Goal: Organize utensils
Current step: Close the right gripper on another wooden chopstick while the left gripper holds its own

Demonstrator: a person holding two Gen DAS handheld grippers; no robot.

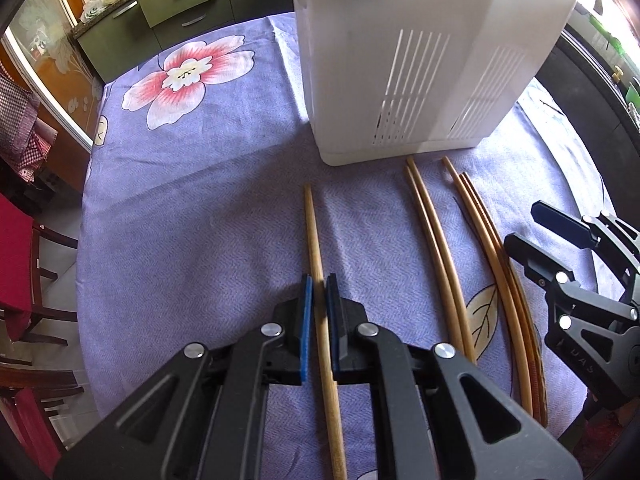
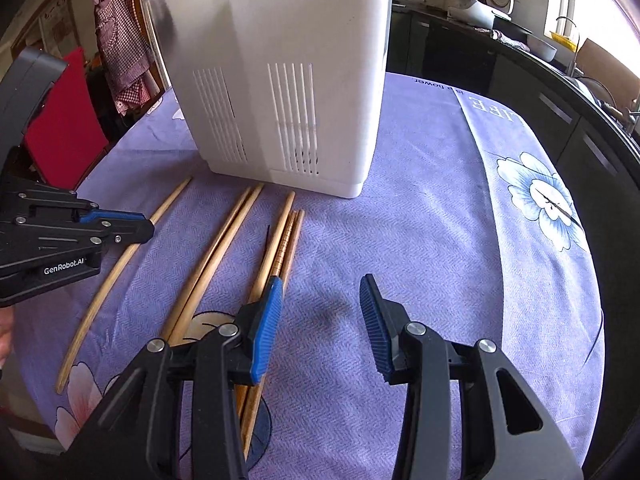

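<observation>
Several wooden chopsticks lie on the purple flowered tablecloth (image 1: 192, 208) in front of a tall white slotted utensil holder (image 1: 416, 64), also in the right wrist view (image 2: 288, 80). My left gripper (image 1: 320, 292) straddles a single chopstick (image 1: 316, 256), its blue pads close on both sides; contact is unclear. That chopstick shows far left in the right wrist view (image 2: 116, 276). A pair (image 1: 436, 248) and a bundle of three (image 1: 492, 248) lie further right. My right gripper (image 2: 320, 312) is open and empty, its left finger (image 2: 266, 320) over the bundle (image 2: 280, 248).
The right gripper shows at the right edge of the left wrist view (image 1: 560, 248); the left gripper shows at the left in the right wrist view (image 2: 120, 228). Red chairs (image 1: 16, 264) stand left of the table. Dark kitchen counters (image 2: 520, 64) run behind.
</observation>
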